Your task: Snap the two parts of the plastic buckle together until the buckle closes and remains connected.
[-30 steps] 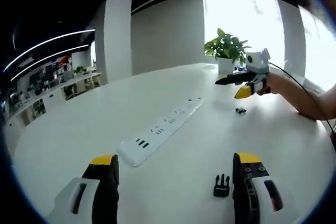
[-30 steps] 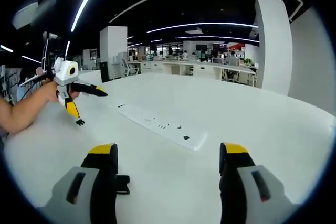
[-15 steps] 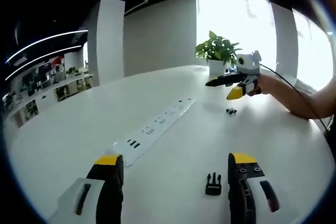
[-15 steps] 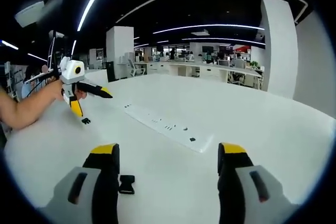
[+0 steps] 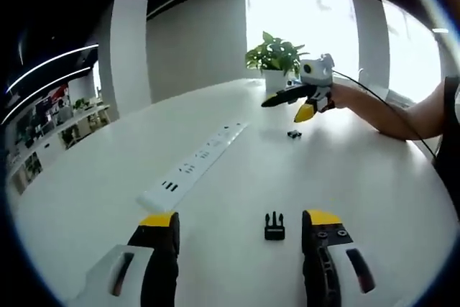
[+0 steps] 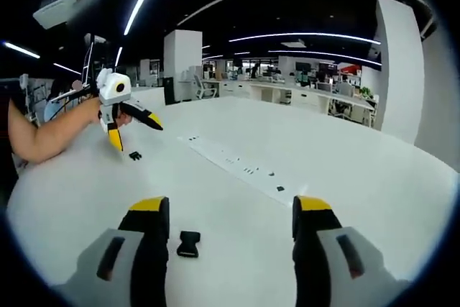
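Both views have pulled back since earlier frame; buckle parts now sit further up between jaws. Left gripper (image 5: 241,224) wide open, empty, black pronged plastic buckle part (image 5: 274,226) on white table (image 5: 374,177) between tips. Right gripper (image 6: 231,208) wide open, empty, black plastic socket part (image 6: 188,244) just inside its left jaw.

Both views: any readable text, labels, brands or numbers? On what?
None readable.
Power strip: socket markings only, no legible print.
Buckle parts: plain black, no marking visible.
Left tongs and right tongs: yellow tips, no lettering.
Red patch on the far office wall: too small and blurred to read.
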